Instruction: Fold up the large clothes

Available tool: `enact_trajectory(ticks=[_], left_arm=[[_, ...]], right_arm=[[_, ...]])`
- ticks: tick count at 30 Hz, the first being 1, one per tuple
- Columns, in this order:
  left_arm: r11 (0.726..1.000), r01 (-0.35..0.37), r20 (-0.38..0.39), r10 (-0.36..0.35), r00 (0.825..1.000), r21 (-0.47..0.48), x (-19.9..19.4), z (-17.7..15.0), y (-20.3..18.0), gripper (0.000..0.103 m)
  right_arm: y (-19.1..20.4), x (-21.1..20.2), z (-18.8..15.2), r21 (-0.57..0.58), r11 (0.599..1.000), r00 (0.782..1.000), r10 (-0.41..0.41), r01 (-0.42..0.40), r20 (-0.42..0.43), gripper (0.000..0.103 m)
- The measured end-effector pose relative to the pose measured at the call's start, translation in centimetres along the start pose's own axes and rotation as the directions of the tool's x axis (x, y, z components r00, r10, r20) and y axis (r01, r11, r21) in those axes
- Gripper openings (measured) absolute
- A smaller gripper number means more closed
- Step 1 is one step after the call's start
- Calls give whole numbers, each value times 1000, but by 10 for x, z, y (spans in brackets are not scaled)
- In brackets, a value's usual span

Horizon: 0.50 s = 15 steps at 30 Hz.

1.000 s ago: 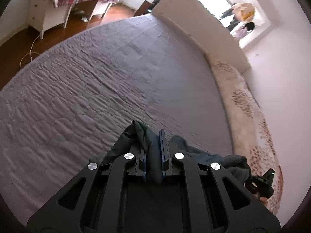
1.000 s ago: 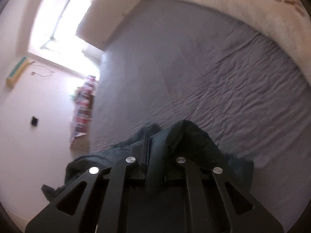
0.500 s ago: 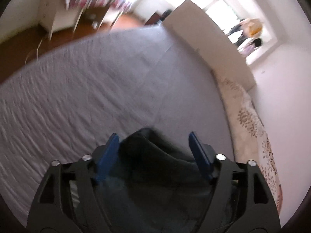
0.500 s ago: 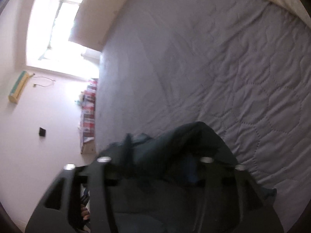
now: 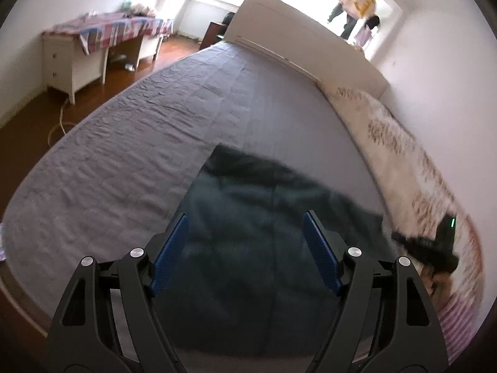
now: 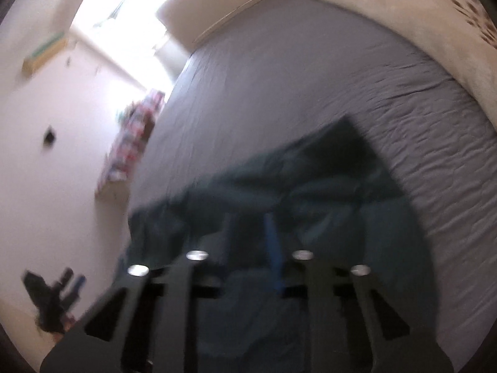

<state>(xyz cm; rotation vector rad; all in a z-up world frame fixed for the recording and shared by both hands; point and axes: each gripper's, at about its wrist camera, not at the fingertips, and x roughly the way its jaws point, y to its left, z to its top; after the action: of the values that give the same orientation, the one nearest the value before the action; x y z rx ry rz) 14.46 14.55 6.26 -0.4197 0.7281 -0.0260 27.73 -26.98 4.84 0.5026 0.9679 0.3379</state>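
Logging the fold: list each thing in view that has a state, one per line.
dark garment: lying spread on the bed, released.
left gripper: open, nothing between its pads.
right gripper: jaws closing, blurred, apparently empty.
grey bedspread: laid out, wrinkled.

The right wrist view is smeared with motion blur: the black right gripper (image 6: 248, 242) shows only as soft dark bars, so any grip is unclear. The dark teal fabric garment (image 5: 264, 233) runs under both grippers, its near edge hidden. Far-left desk clutter (image 5: 136, 7) is unreadable.
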Motion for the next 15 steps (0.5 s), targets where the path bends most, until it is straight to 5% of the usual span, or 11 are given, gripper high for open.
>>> enact_trajectory(ticks=[6,15], left_arm=[[999,-41,-23,41,999,3,-27,-69,8,74],[999,-23,-124,19,992,-36,-21,-126,27,74]], right_arm=[[58,31,-32,-178,982,997,-68,61,-32,3],[98,100,-11,-225,961,982,-179,162,-55,3]])
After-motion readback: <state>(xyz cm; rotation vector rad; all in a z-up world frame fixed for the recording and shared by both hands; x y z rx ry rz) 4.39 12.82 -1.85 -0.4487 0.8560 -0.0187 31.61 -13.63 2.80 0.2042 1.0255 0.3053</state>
